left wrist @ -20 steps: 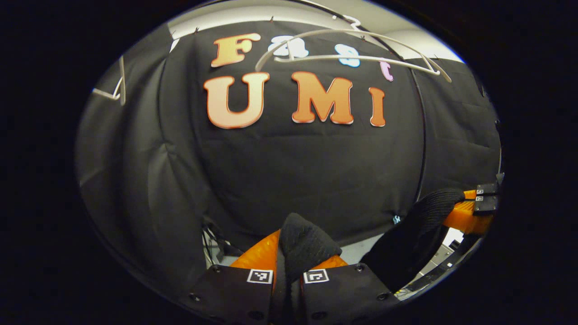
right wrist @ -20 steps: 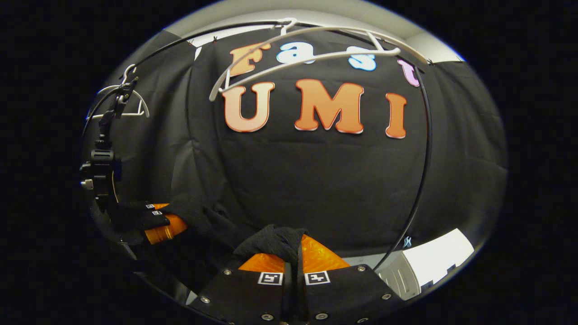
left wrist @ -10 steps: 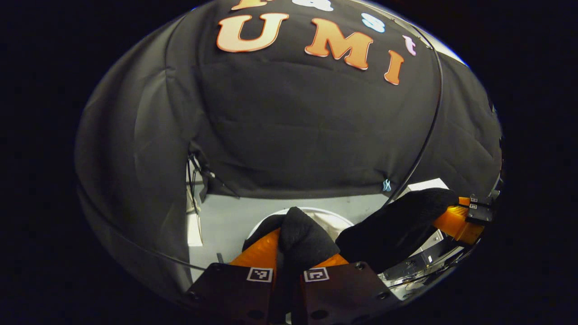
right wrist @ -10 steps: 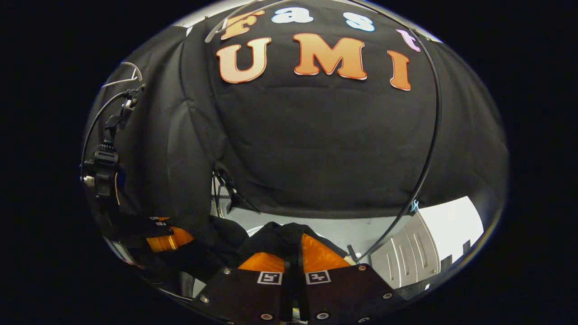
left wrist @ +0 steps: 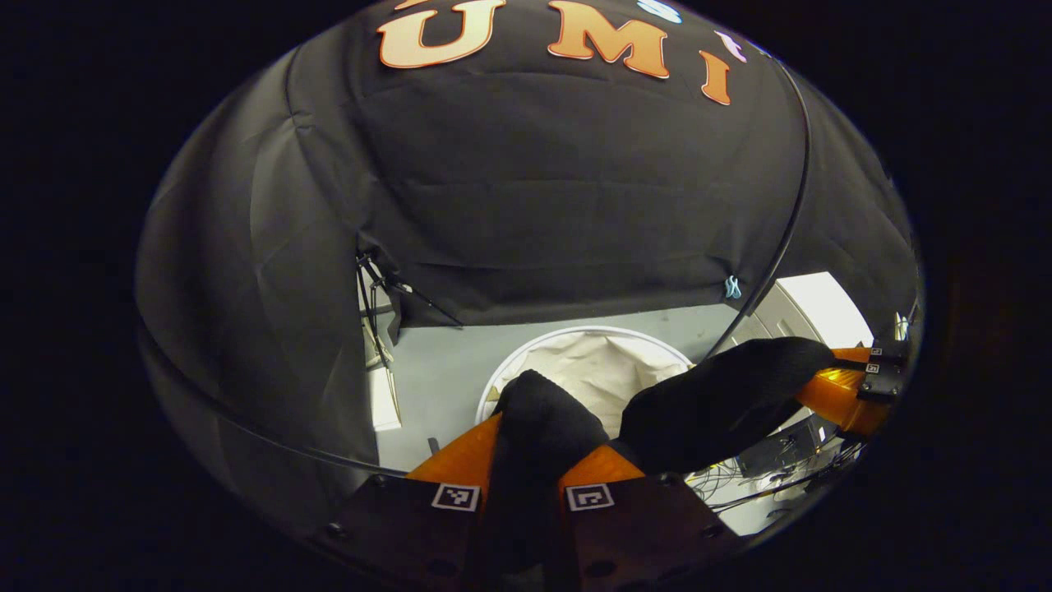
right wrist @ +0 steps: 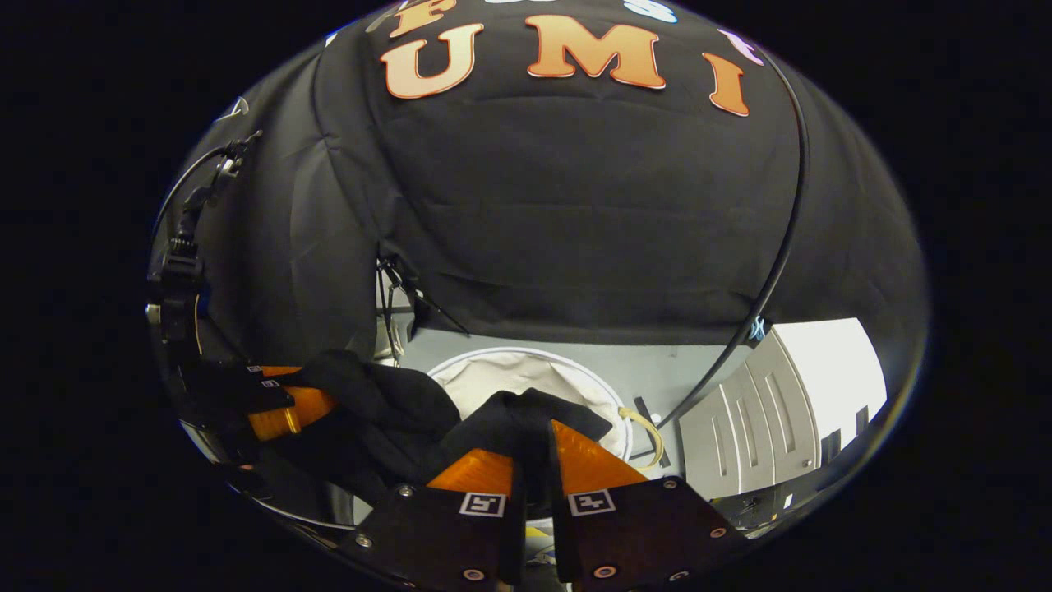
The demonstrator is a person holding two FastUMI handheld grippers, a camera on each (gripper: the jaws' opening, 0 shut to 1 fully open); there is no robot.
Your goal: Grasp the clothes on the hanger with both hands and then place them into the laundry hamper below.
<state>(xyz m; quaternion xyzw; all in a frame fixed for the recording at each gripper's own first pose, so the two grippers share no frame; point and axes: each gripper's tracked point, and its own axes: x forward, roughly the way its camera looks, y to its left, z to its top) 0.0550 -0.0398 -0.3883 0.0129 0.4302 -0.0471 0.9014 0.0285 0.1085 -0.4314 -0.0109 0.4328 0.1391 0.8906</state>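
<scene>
I've got both sets of jaws, left gripper [left wrist: 526, 448] and right gripper [right wrist: 530, 460], clamped on the black garment [left wrist: 723, 403] strung between them, with the hamper [left wrist: 596, 370] just ahead and below, so it's basically lower and release.

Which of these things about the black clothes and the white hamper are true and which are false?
1. Both grippers pinch the black clothes. True: the left gripper and the right gripper each clamp a fold.
2. The clothes already lie inside the hamper. False: they hang above the laundry hamper, held in the grippers.
3. The hamper's lining is pale. True.
4. The hamper is tipped on its side. False: its round opening faces up.
</scene>
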